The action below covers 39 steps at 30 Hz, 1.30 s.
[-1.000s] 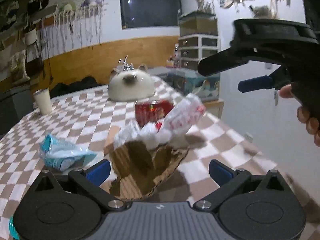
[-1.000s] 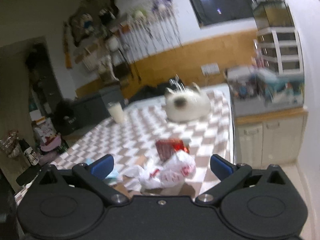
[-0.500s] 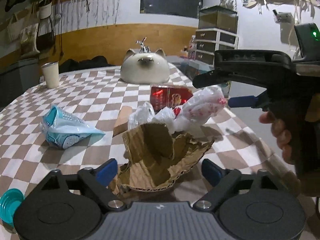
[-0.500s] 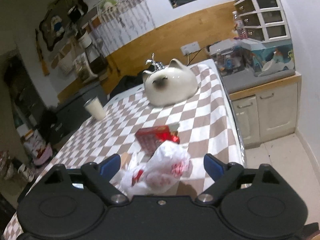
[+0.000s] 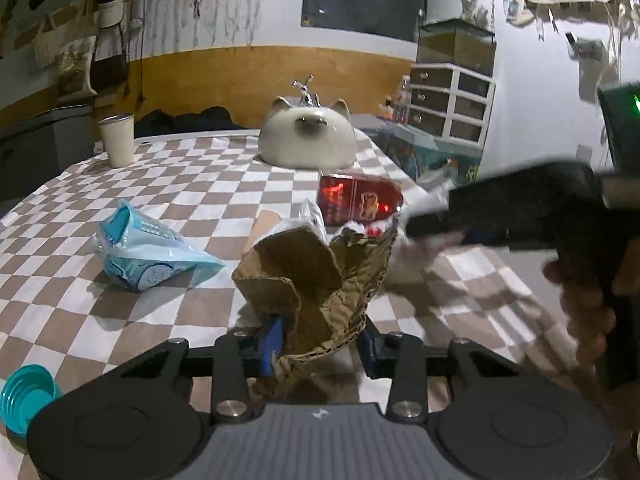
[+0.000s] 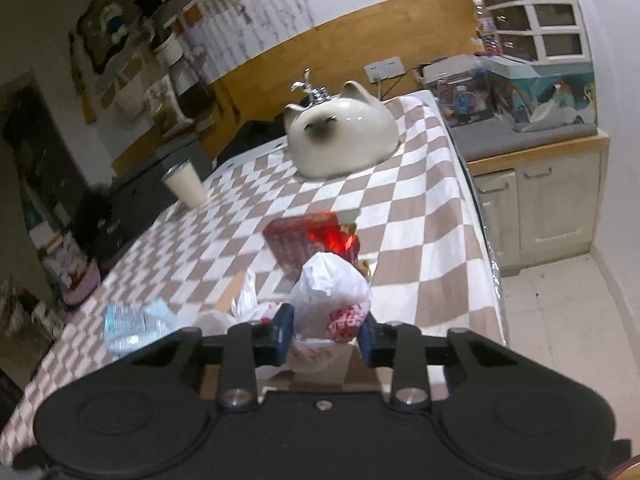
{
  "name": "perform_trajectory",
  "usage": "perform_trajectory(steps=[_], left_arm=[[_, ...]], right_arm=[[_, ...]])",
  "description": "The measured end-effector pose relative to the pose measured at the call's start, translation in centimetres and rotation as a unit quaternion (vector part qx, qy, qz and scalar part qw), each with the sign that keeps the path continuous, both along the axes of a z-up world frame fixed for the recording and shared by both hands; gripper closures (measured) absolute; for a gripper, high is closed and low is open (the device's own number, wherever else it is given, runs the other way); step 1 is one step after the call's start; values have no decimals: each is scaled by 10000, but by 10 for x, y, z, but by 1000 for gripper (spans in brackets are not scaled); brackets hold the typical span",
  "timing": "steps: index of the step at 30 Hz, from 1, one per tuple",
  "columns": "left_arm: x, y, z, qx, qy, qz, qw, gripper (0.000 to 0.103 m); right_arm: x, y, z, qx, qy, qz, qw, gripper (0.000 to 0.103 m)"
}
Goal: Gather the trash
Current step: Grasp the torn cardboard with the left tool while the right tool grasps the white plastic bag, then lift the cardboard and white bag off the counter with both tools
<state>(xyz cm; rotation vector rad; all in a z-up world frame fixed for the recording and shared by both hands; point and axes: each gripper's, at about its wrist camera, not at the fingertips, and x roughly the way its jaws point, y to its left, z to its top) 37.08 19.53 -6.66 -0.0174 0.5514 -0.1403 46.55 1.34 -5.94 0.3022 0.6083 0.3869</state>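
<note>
The left gripper (image 5: 320, 344), its jaws just closed in, is clamped on the crumpled brown cardboard (image 5: 316, 280) on the checkered tablecloth (image 5: 200, 196). The right gripper (image 6: 326, 330), jaws also just closed in, pinches the white plastic bag (image 6: 328, 292), just in front of the red box (image 6: 312, 236).

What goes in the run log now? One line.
left gripper: closing on cardboard | right gripper: closing on plastic bag
</note>
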Motion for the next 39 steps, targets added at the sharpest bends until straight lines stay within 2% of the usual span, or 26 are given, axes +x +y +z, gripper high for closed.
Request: perform_trajectory(steps=[8,14,19,26,30,39], left_arm=[[-9,2,5,-210,-150,126,9996,67],[-17,-8,4,-195,-28,253,9995,68],[-28,-14,9,-259,-105,313,9991,68],[-58,-20,19,-412,-347,437,9976,68],[-76,-20,16,-611,-324,555,9961,68],[-108,-29,20,-590,-306,845,9942,68]], right_arm=[[-39,5,-3,-745,-237,413,9961,81],[-59,-7,3,-705,-391,279,9964,84],[-75,-17,7,-614,-443,127,9970,85],[-104,-28,13,-643,-732,15,9952,85],[-119,-38,18,-632,-802,-29,9948,85],[-157,-54,26,-741,-1065,23,9915,85]])
